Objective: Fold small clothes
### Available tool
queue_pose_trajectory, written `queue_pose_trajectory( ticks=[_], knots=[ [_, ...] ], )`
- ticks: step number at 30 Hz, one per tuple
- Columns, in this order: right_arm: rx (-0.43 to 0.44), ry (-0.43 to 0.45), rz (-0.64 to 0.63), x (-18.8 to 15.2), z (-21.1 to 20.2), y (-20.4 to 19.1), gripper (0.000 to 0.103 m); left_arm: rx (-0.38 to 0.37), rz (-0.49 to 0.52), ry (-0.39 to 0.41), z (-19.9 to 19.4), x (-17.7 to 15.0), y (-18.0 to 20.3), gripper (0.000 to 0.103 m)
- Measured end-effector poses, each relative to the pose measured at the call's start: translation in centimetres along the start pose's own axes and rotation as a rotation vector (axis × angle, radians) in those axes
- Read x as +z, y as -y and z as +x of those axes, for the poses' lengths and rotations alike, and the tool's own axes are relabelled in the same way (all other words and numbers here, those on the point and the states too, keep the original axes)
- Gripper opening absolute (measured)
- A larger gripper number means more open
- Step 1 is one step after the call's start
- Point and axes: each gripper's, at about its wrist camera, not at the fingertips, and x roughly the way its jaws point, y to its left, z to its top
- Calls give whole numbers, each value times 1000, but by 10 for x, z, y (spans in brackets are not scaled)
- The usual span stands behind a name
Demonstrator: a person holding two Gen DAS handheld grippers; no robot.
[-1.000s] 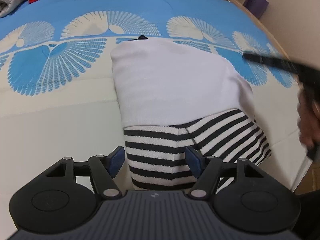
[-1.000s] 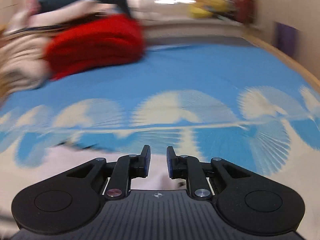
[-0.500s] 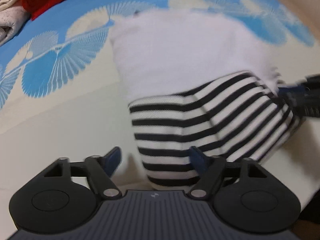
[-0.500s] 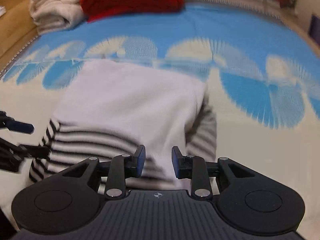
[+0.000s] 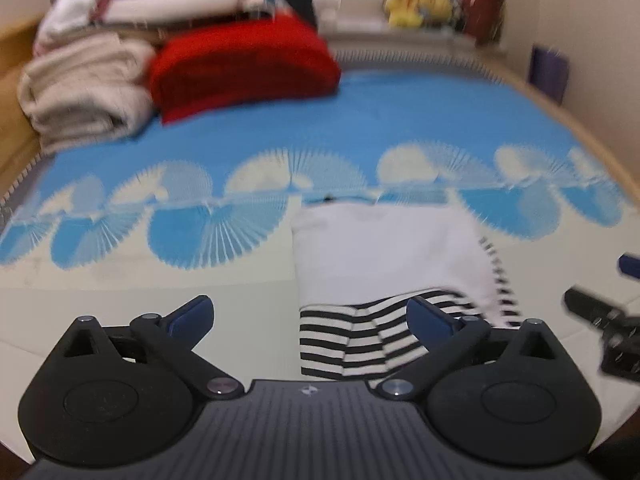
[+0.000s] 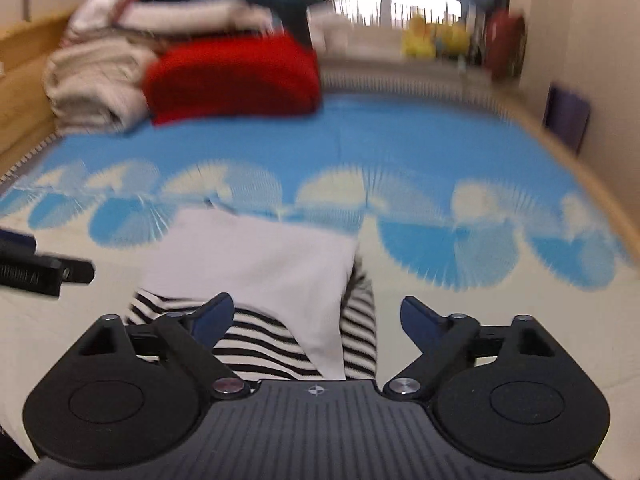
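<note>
1. Shirt (image 5: 384, 256), white with striped sleeves, lies folded on the blue-and-cream bedspread (image 5: 360, 120).
2. Left gripper (image 5: 310, 314) has jaws apart, empty.
3. Right gripper (image 6: 316, 314) likewise gapes, empty.
4. Lettering on the left gripper, seen from the right wrist, blurs unreadable.

Right tongs (image 6: 316, 316) spread wide above folded striped garment (image 6: 256, 264) on blue-patterned bedspread (image 6: 400, 148).

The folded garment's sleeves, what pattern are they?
Black and white stripes on the sleeves, clearest in left wrist view.
</note>
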Motion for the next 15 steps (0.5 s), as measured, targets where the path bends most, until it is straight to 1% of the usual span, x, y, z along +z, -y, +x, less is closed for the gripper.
queue_pose_trajectory(
  ticks=[2,4,7,8,10,11,13,14,15],
  knots=[
    [3,27,12,-14,-20,2,96,3,11,68,-31,-17,2,102],
    [-8,34,52,-33,-32,1,97,9,47,104,-50,-43,6,103],
    [1,51,115,-57,-45,0,97,26,112,110,-61,-86,16,103],
    [-8,46,109,-65,-50,0,97,26,118,116,-61,-100,20,103],
    [-41,5,74,-71,-50,-7,97,20,95,139,-58,-125,28,103],
    [-41,16,66,-73,-56,-9,97,1,69,127,-54,-135,28,103],
    [-42,16,32,-77,-57,-12,97,-48,24,12,-38,-142,27,102],
    [-59,11,25,-79,-56,-13,97,-70,-3,-12,-34,-141,26,102],
    [-69,6,35,-80,-55,-12,97,-82,-39,-7,-32,-139,22,102]
  ],
)
